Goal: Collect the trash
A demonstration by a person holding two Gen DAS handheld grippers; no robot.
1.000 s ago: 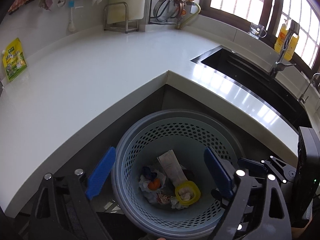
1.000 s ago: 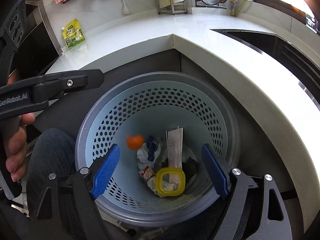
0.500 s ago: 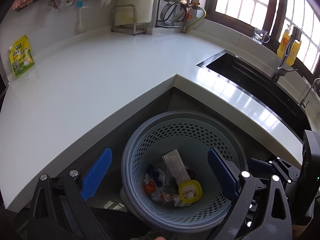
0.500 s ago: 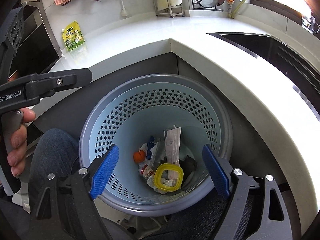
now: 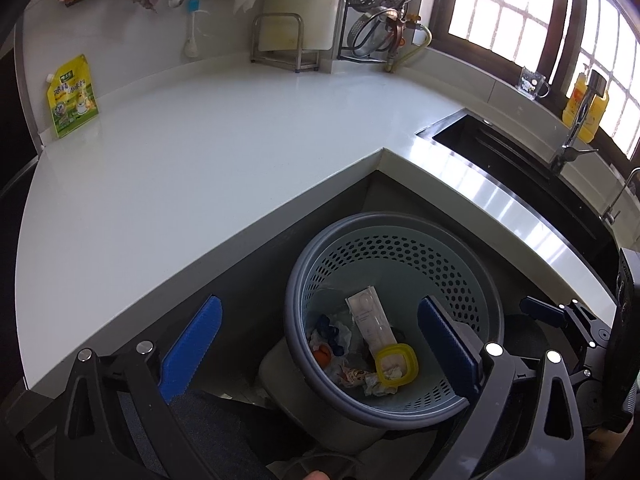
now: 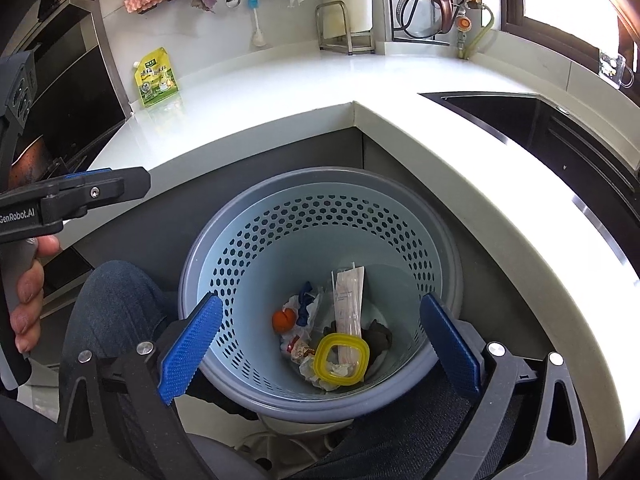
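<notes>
Trash sits at the bottom of the perforated bin (image 6: 320, 248): orange piece (image 6: 284, 319), yellow ring lid (image 6: 341, 360), paper sleeve (image 6: 350, 300), crumpled wrappers; collection looks essentially done. Left gripper (image 5: 318, 348) and right gripper (image 6: 318, 346) both hang over the bin, jaws spread wide, holding nothing. The white corner surface (image 5: 200, 152) carries only a yellow-green pouch (image 5: 72, 96) at 10 o'clock; sink (image 5: 512, 160) at 2 o'clock, window beyond.
</notes>
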